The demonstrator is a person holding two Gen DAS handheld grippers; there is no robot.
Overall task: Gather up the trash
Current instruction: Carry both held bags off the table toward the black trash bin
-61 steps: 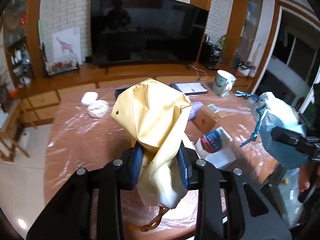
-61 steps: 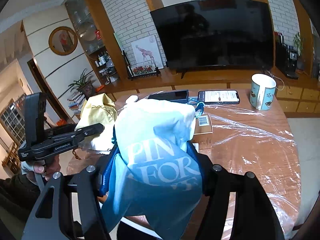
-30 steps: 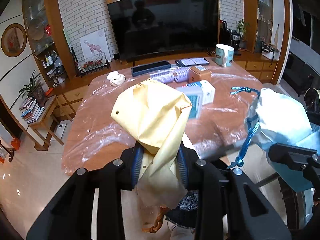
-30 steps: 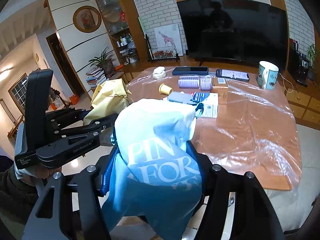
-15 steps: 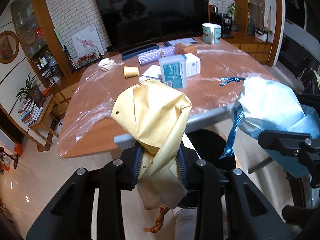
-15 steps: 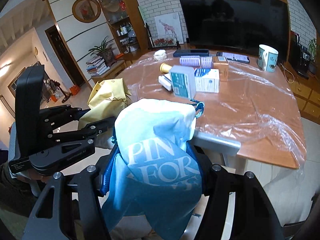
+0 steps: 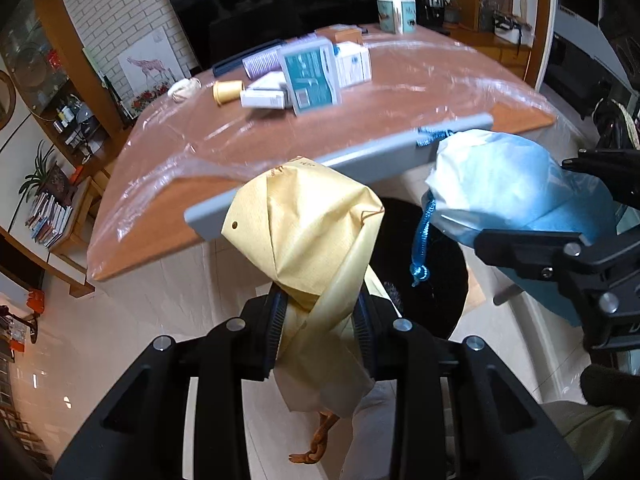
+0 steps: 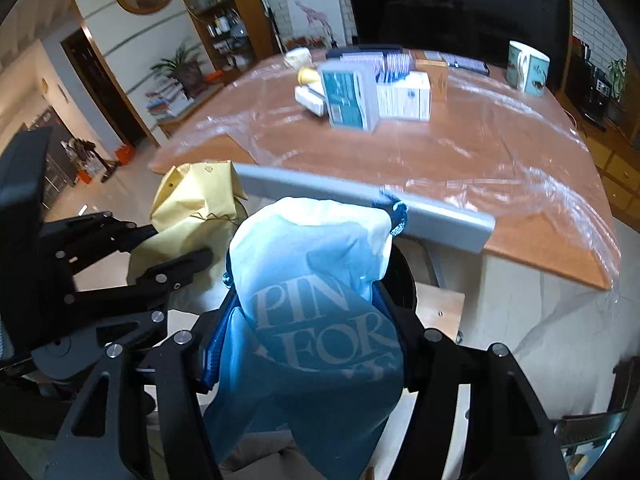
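Left claw [image 7: 320,322] clenched on yellow bag [image 7: 312,240], right claw [image 8: 304,332] clenched on blue bag [image 8: 316,320], both off the counter [image 7: 400,92] edge above a black bin [image 7: 440,280]; loose folds may slip, or blue cord [image 7: 422,240] snag.

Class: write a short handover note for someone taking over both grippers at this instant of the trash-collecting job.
Left gripper: shut on the yellow bag.
Right gripper: shut on the blue bag.
Both bags are held off the table, in front of its near edge, above a black bin.
Done: both bags picked up.
Left: likely drop them into the bin. Boxes, a small roll and a crumpled white wad remain on the table, plus a mug.
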